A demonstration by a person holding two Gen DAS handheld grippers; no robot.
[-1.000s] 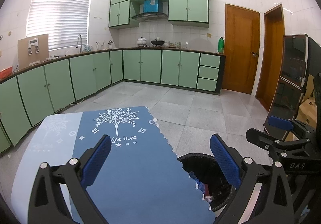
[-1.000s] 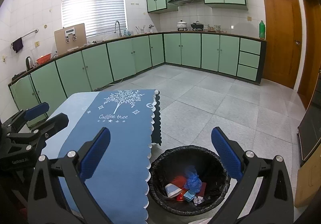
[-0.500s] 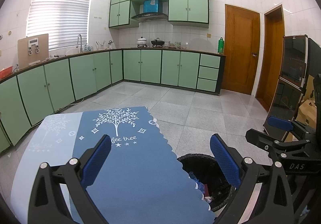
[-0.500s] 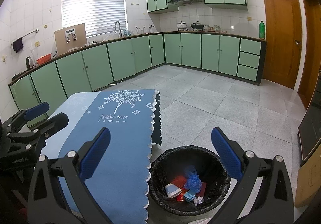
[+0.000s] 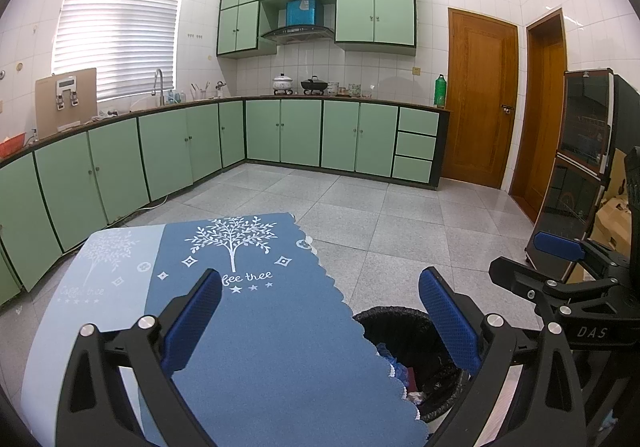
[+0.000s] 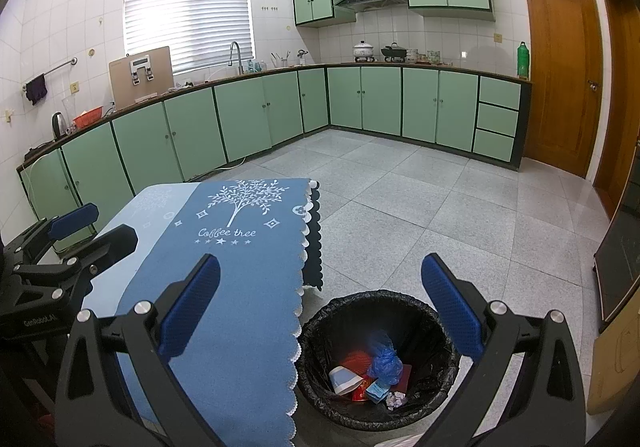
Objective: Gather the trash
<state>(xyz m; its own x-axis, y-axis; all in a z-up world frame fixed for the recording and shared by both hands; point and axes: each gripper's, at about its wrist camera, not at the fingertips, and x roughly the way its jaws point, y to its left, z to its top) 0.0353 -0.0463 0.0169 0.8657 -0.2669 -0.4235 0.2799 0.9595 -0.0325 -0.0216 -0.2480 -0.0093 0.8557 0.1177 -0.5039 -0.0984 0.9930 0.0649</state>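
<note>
The left claw (image 5: 320, 317) and the right claw (image 6: 320, 305) are both hanging wide open, gripping nothing. The trash bin (image 6: 378, 361) is standing upright on the tiled floor (image 6: 420, 207), mouth facing up, just beside the counter's right edge. Inside it, a white cup (image 6: 344, 379), blue bag (image 6: 385, 361) and red wrappers (image 6: 358, 361) are lying jumbled. A blue tree-print cloth (image 6: 240, 287) is covering the counter. Green cabinets (image 6: 240, 115) are lining the kitchen walls.

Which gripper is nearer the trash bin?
Right. The right gripper hangs just above the bin; the left gripper is over the tablecloth, bin off to its right.
</note>
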